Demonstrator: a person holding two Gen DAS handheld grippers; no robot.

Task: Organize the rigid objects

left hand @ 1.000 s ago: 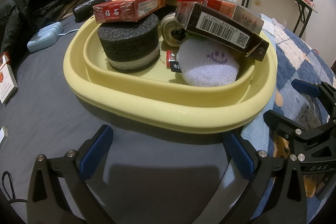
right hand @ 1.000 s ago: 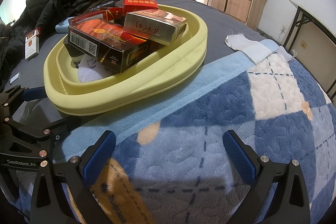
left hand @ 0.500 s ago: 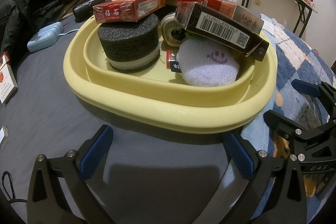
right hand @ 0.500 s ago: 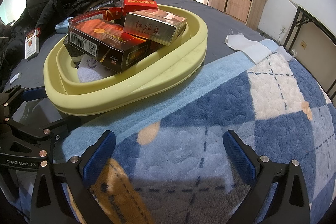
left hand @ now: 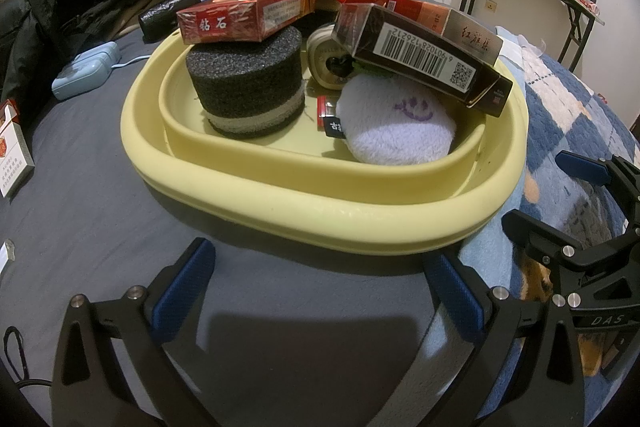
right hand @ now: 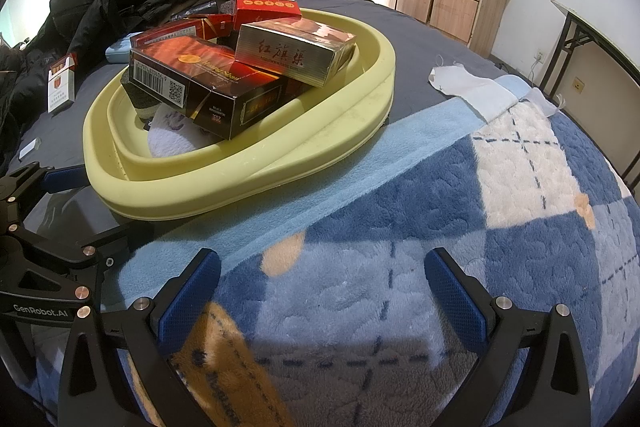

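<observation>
Jaws apart and empty on both the left gripper (left hand: 320, 291) and right gripper (right hand: 322, 289), short of the piled yellow basin (left hand: 280, 211); sorting looks nearly done, and the loose white cigarette pack (right hand: 60, 85) by the bed's left edge seems next.

White cigarette pack (left hand: 10, 151) cut by left frame edge. Small red-black item (left hand: 329, 115) half hidden behind plush pad (left hand: 394, 125); label unreadable.

Pale yellow basin (left hand: 320, 223); red packs (left hand: 244, 15); black foam (left hand: 246, 83) with a grey band; white pouf (left hand: 394, 125), purple smiley; blue-and-white checked blanket (right hand: 480, 227).
</observation>
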